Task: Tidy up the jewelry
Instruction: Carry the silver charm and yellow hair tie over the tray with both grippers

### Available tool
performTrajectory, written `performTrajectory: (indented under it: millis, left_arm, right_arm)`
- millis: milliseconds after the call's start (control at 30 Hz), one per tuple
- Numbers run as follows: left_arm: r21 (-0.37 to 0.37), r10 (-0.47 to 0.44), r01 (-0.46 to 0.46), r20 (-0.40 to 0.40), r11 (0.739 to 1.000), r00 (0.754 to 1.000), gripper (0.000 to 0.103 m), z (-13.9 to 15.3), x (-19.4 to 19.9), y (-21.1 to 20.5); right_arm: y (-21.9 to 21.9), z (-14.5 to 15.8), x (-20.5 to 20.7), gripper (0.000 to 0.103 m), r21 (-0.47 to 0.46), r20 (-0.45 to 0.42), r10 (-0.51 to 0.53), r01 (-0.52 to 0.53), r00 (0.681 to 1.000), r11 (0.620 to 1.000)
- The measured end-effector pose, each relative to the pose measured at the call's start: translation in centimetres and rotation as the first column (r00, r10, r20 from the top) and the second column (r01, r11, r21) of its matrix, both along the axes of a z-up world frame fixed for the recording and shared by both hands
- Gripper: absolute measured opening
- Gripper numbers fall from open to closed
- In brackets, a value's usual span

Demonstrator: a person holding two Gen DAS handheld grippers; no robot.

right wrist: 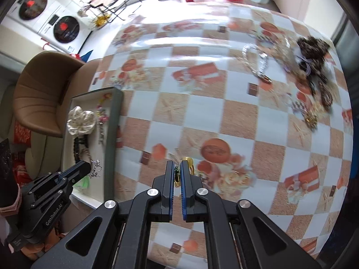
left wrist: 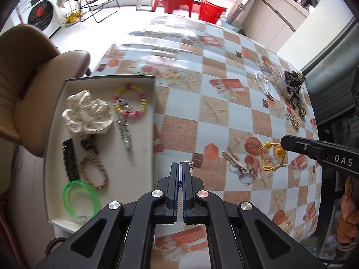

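My left gripper (left wrist: 181, 164) is shut on a thin silver chain (left wrist: 188, 163) that sticks out at its tips, just right of the tray's wall. In the right wrist view the same left gripper (right wrist: 87, 168) hangs over the white tray (right wrist: 113, 134) with the chain (right wrist: 96, 168) dangling. My right gripper (right wrist: 177, 163) is shut on a yellow cord bracelet (right wrist: 189, 162) with gold beads. Seen from the left wrist, the right gripper (left wrist: 285, 144) holds that bracelet (left wrist: 272, 157) above the checked tablecloth.
The tray (left wrist: 107, 78) holds a white scrunchie (left wrist: 87, 112), a pink-yellow bead bracelet (left wrist: 131, 99), a green bangle (left wrist: 80, 199) and several other pieces. A keyring charm (left wrist: 241, 170) lies on the cloth. A jewelry pile (left wrist: 291, 94) sits far right. A tan chair (left wrist: 27, 85) stands left.
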State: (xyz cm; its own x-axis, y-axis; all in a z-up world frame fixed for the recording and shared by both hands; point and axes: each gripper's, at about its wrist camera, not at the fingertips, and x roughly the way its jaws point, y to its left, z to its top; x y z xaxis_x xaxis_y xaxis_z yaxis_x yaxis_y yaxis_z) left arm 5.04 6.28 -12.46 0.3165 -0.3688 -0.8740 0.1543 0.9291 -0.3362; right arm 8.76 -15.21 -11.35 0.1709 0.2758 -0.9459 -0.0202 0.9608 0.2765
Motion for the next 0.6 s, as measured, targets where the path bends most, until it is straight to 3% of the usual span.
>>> performTrajectory:
  millis: [33, 67, 600]
  left_arm:
    - [0.0, 0.012, -0.012, 0.0, 1.0, 1.0, 0.005, 0.0, -0.1, 0.6]
    - [0.106, 0.077, -0.074, -0.023, 0.992, 0.997, 0.005, 0.0, -0.3, 1.1]
    - [0.111, 0.238, -0.233, -0.041, 0.966, 0.97, 0.005, -1.1, -3.2, 9.9]
  right_arm:
    - [0.6, 0.2, 0.1, 0.006, 0.002, 0.005, 0.011, -0.011, 1.0, 1.0]
    - [1.3, 0.5, 0.2, 0.006, 0.004, 0.01, 0.024, -0.024, 1.0, 1.0]
    - [13.1, 2.0, 1.8, 0.006, 0.039, 0.049, 0.225, -0.227, 0.973, 0.973]
